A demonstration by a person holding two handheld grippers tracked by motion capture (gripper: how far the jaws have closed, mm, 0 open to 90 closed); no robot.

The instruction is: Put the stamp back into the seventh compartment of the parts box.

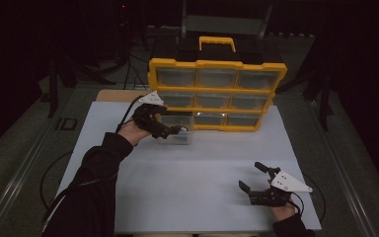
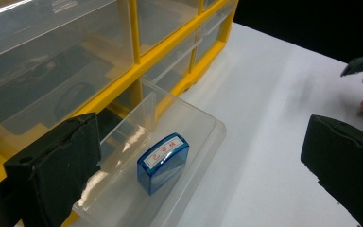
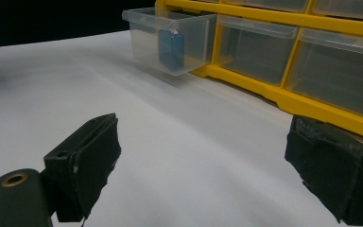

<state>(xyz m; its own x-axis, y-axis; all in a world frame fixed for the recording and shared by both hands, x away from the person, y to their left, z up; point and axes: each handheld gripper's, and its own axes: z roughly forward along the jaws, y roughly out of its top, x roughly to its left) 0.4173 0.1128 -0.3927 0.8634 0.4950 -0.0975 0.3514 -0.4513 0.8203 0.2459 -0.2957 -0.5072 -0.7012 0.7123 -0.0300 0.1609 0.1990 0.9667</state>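
Note:
A yellow organizer (image 1: 217, 64) with clear drawers stands at the back of the white table. Its bottom-left drawer (image 2: 203, 137) is pulled out, and a small blue box with a white label (image 2: 163, 161) stands inside it. My left gripper (image 1: 172, 126) hovers over that drawer, open, jaws wide to either side of the box (image 2: 198, 170) without touching it. My right gripper (image 1: 250, 176) rests low near the front right of the table, open and empty (image 3: 208, 165). From there the drawer (image 3: 170, 40) and blue box (image 3: 171, 49) sit far off.
The white table top (image 1: 202, 168) stretches between the organizer and the person's arms. A black toolbox with a yellow handle (image 1: 217, 42) sits behind the organizer. The other drawers (image 3: 331, 71) are pushed in. Dark floor and stands surround the table.

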